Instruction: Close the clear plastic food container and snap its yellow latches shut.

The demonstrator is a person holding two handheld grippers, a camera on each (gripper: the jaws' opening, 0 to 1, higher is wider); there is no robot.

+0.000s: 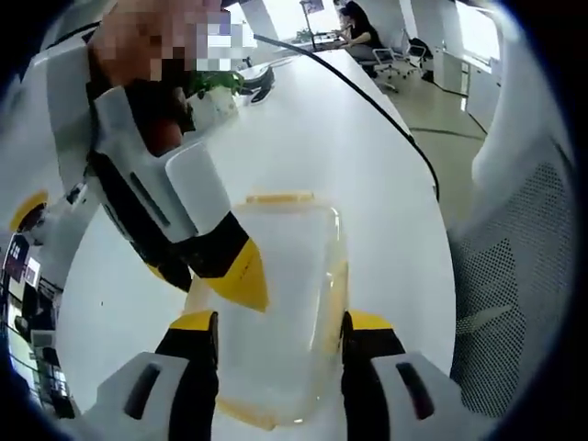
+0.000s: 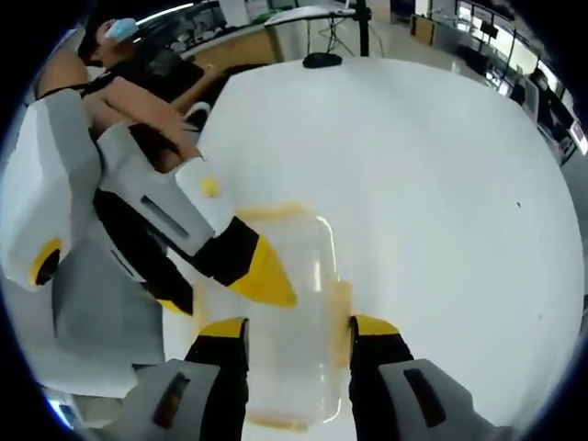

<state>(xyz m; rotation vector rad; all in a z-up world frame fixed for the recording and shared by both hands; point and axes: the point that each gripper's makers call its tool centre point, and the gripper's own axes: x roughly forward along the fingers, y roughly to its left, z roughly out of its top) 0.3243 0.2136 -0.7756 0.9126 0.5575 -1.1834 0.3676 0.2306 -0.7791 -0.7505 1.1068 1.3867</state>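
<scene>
Clear container (image 1: 280,303) between both grippers' jaws.

This is an open-plan office. A long white surface (image 1: 312,138) runs toward a person seated at a computer (image 1: 354,28) beside a swivel chair (image 1: 395,60); a mesh-backed office chair (image 1: 514,276) stands alongside, and further desks (image 2: 230,37) line the room.

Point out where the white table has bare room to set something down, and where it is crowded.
Bare table lies beyond and to one side of the clear container in the right gripper view, out to the far edge. It is crowded at the container itself: the right gripper straddles it, and the left gripper straddles it too.
</scene>
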